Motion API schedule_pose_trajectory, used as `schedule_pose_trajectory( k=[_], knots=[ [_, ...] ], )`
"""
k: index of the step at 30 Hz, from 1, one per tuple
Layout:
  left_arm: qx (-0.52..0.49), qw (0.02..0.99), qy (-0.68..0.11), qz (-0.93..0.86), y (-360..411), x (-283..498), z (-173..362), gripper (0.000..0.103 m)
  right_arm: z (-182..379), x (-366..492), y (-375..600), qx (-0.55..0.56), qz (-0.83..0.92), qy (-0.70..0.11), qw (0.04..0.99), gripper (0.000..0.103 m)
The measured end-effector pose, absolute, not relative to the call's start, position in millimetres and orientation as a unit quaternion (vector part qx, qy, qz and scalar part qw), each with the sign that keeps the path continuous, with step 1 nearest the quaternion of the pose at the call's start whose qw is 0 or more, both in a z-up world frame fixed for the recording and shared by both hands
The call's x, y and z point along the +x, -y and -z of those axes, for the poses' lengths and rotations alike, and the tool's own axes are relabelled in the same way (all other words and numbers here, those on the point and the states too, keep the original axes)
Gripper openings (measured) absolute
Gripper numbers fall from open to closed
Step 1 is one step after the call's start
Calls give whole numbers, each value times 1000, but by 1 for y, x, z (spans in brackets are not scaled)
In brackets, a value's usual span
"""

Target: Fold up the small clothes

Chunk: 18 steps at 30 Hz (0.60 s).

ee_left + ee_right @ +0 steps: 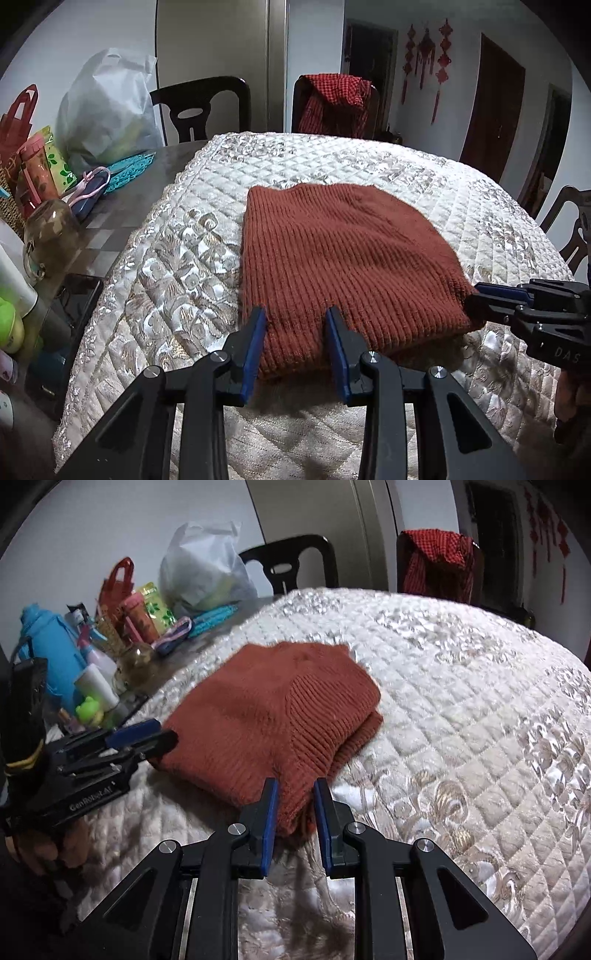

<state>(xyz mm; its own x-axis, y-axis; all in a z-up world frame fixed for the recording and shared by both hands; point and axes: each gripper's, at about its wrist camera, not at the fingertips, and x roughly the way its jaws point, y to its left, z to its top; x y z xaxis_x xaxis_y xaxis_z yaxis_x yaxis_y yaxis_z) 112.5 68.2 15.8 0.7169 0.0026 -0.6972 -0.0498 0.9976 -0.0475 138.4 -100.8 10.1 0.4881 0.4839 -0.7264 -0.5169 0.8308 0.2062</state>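
Sweater: rust-red ribbed knit, folded into a thick rectangle, lying on the quilted cover near the counter's near edge. Its near edge is held at both ends.

Left gripper: black frame, blue pads. Jaws partly closed on the near left part of the sweater's edge, a fold of knit filling the gap between the pads. Seen from the right wrist view it reaches in from the left side, gripped by a hand.

Right gripper: same build. Jaws drawn closer together, pinching the stacked layers at the sweater's near right corner. In the left wrist view its tips meet the sweater's right near corner.

Quilted cover: cream and silver, diamond stitching with a leaf pattern, spread over most of the counter; a strip of dark counter stays bare along the left edge.

Left edge of counter, clutter: white plastic bag, red gift bag, blue bottle, pink bottle, glass jar, teal mat, green frog toy.

Far edge: two dark chairs; the left chair bare, the right chair draped with a red checked cloth.

Back wall: red knot ornaments, dark door.
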Motion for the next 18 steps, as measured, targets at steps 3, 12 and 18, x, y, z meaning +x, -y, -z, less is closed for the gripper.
schedule_pose_trajectory(
  k=[3,12,18],
  knots=[
    [-36,926,-376,-13,-70,110,-16,37,-11,136,104,-14,-292,-414,862,20],
    [-49,926,-374,-15,-77,93,-19,37,-19,121,115,-2,-296,-403,866,20],
    [-42,931,-363,-9,-69,93,-32,37,-27,123,110,-6,-297,-392,871,20]
  ],
)
